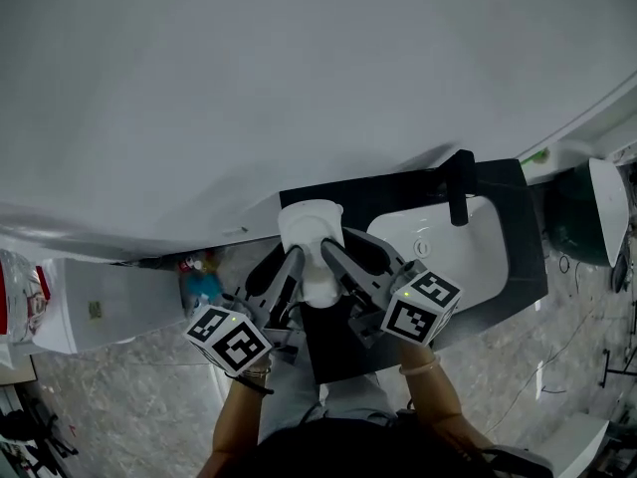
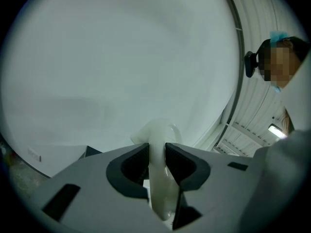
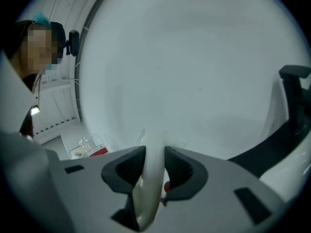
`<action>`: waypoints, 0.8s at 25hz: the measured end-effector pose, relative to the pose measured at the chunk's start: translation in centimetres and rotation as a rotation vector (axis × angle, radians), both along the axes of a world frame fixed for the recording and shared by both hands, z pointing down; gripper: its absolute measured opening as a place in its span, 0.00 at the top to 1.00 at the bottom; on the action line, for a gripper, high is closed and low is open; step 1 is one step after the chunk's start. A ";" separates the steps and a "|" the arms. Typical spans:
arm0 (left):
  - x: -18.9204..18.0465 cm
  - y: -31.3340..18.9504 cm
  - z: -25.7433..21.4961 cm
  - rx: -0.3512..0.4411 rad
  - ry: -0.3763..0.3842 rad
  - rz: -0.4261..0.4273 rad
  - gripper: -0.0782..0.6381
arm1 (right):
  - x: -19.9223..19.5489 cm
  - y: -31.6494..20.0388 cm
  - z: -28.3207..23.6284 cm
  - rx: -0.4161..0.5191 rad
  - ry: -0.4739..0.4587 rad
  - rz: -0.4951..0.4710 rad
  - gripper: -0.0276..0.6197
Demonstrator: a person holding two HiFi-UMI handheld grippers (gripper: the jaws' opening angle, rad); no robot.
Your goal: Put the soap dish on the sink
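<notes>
Soap dish (image 1: 311, 225) hangs over the worktop's (image 1: 523, 237) left end, beside one sink (image 1: 476, 239). Left gripper (image 1: 296, 257) and right gripper (image 1: 328, 252) both clamp it.

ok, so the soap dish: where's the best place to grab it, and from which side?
Grip the thin rim. The soap dish looks too broad to span, but its wall fits between the pads. Come in from the person's side, one pad inside and one outside. The left gripper and right gripper clamp it this way now, on opposite edges, which should hold it level.
</notes>
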State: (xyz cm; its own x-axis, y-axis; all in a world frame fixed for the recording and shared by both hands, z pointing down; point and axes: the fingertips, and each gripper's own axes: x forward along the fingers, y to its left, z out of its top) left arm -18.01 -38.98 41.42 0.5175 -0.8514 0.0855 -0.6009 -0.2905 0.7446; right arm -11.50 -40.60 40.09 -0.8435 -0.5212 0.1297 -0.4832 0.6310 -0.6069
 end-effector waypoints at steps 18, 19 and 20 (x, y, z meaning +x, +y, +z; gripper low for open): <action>-0.9 -8.3 15.5 -0.299 -0.142 0.015 0.73 | -1.2 -8.7 16.1 -0.240 0.146 -0.064 0.75; -1.0 -8.5 16.1 -0.311 -0.153 0.018 0.73 | -1.2 -8.9 16.7 -0.250 0.152 -0.069 0.75; -1.1 -8.7 16.6 -0.323 -0.164 0.023 0.73 | -1.3 -9.1 17.2 -0.260 0.158 -0.071 0.75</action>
State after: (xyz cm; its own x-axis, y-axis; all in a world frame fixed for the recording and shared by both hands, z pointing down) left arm -19.08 -47.73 58.01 0.4931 -0.7553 0.4317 -0.7159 -0.0704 0.6947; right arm -12.81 -49.66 57.31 -0.8354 -0.3937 0.3836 -0.5448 0.5003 -0.6730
